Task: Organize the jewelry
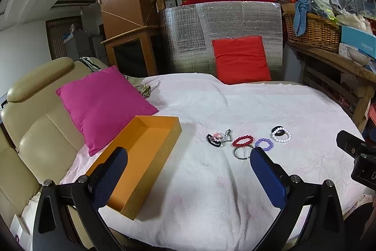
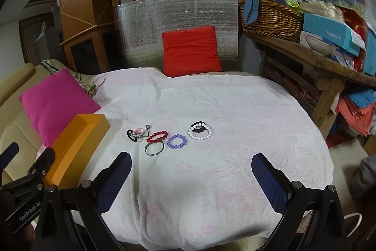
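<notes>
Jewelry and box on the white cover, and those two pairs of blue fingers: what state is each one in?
Orange box: open, nothing visible inside.
Red bead bracelet: lying loose on the cover.
Purple bead bracelet: lying loose.
White bead bracelet: lying over a black ring.
Metal bangle: lying loose.
Left gripper: fingers open, holding nothing.
Right gripper: fingers open, holding nothing.

My left claw (image 1: pixel 188 164) and right claw (image 2: pixel 191 168) have black linkage arms, silver screws and textured blue pads (image 2: pixel 268 177); one body reads "GenRobot.AI".
</notes>
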Demonstrator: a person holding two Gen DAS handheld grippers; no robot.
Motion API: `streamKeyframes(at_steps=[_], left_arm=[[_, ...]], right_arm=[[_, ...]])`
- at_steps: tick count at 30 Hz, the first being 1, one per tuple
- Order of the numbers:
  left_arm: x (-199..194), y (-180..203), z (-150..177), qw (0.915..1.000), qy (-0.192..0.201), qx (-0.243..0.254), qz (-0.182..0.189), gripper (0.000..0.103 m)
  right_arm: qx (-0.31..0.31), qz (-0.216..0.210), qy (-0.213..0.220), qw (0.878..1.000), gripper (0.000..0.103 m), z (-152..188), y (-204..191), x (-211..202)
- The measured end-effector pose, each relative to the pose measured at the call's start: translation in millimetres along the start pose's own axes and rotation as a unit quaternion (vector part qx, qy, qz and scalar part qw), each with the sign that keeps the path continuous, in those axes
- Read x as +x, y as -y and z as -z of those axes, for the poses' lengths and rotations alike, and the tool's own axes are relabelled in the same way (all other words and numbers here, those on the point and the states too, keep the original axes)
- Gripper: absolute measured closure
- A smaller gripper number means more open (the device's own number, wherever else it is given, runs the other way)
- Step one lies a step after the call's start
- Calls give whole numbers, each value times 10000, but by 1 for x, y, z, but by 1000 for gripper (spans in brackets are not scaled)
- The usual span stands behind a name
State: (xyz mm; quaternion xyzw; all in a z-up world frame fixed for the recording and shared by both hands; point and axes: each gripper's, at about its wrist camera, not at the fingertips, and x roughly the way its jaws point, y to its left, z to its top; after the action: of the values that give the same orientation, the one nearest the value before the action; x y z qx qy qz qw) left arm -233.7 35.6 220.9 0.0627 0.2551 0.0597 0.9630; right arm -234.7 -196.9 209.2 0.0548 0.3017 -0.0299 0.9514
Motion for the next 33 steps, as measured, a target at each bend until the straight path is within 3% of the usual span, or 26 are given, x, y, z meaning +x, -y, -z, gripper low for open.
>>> streamKeyframes(at_steps=[12, 33], left_arm=[[23, 4, -6, 9999, -113, -15, 79, 0], [18, -15, -8, 9999, -80, -65, -17, 0]], right_arm=[[82, 145, -88, 9998, 0, -4, 5, 30], [42, -7, -142, 9999, 0, -1, -19, 25]])
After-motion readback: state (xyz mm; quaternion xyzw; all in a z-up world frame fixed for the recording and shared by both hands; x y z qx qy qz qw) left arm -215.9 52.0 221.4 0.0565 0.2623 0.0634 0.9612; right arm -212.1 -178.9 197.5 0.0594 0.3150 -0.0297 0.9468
